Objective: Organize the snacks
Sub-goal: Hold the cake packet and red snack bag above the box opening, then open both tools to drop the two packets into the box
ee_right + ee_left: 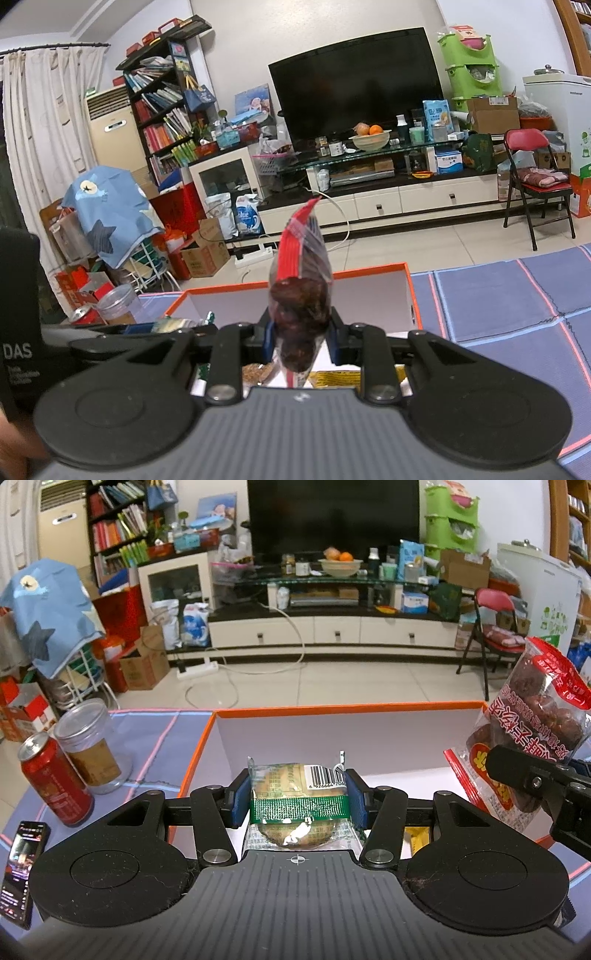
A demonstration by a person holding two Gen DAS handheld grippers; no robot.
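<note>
Wrapped biscuit pack (pixel 298 801), green band across its middle and barcode uppermost, clamped between the blue pads (pixel 236 800) of the left gripper (pixel 297 800) and held above the orange-rimmed box (pixel 347 709), near its front edge. To the right of the pack, also above the box, the right gripper (pixel 300 338) holds its jaws pinched tight on the lower part of a clear red-trimmed bag of dark dried fruit (pixel 300 314), which stands upright with its sealed top leaning away. Inside the box, a yellow packet (pixel 334 378) and a speckled snack (pixel 255 373) already lie under the grippers. Left of the box, on the blue mat (pixel 517 295), stand a red can (pixel 55 782) and a clear jar (pixel 90 746), with a phone (pixel 22 864) nearer the camera. Risks, as judged: the top-heavy bag may pivot or slip in its narrow pinch; releasing both snacks together could pile them on the packets below; the two grippers, close together, may collide.
</note>
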